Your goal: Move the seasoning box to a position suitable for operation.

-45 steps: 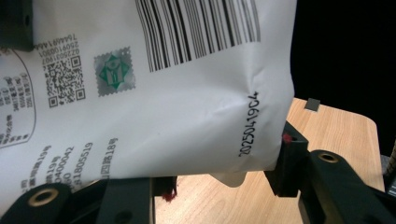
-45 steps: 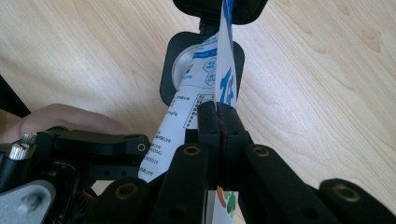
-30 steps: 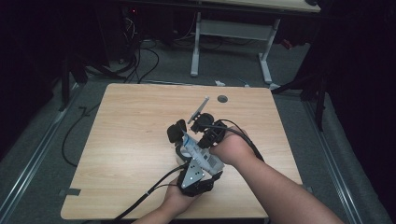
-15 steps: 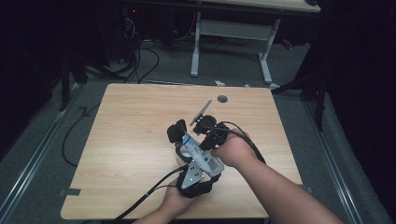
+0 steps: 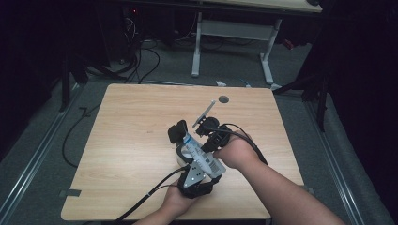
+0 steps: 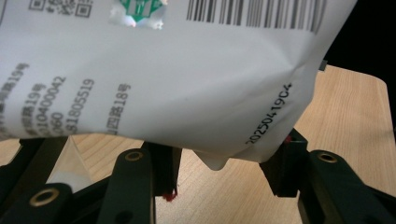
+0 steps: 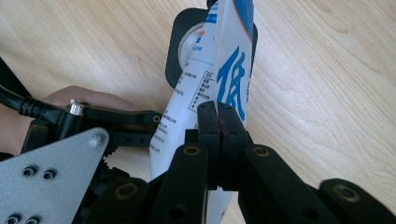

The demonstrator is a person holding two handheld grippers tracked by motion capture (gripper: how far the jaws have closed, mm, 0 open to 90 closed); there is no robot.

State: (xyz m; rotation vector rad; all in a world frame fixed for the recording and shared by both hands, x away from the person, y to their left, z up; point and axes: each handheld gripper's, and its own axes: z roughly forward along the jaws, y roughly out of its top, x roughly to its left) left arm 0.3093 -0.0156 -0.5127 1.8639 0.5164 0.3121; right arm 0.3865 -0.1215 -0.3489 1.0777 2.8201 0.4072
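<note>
Right gripper view: right gripper (image 7: pixel 219 122) fingers clamp the white pouch (image 7: pixel 205 88) edge. Left gripper view: left gripper (image 6: pixel 219 161) fingers straddle the pouch's barcode end, contact indeterminate.

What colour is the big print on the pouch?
Blue on white pouch, clearest in the right gripper view.

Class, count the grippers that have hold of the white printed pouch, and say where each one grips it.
2. The left gripper holds the white pouch across its width, at the end nearer the person. The right gripper pinches its edge with jaws shut, from the right side.
</note>
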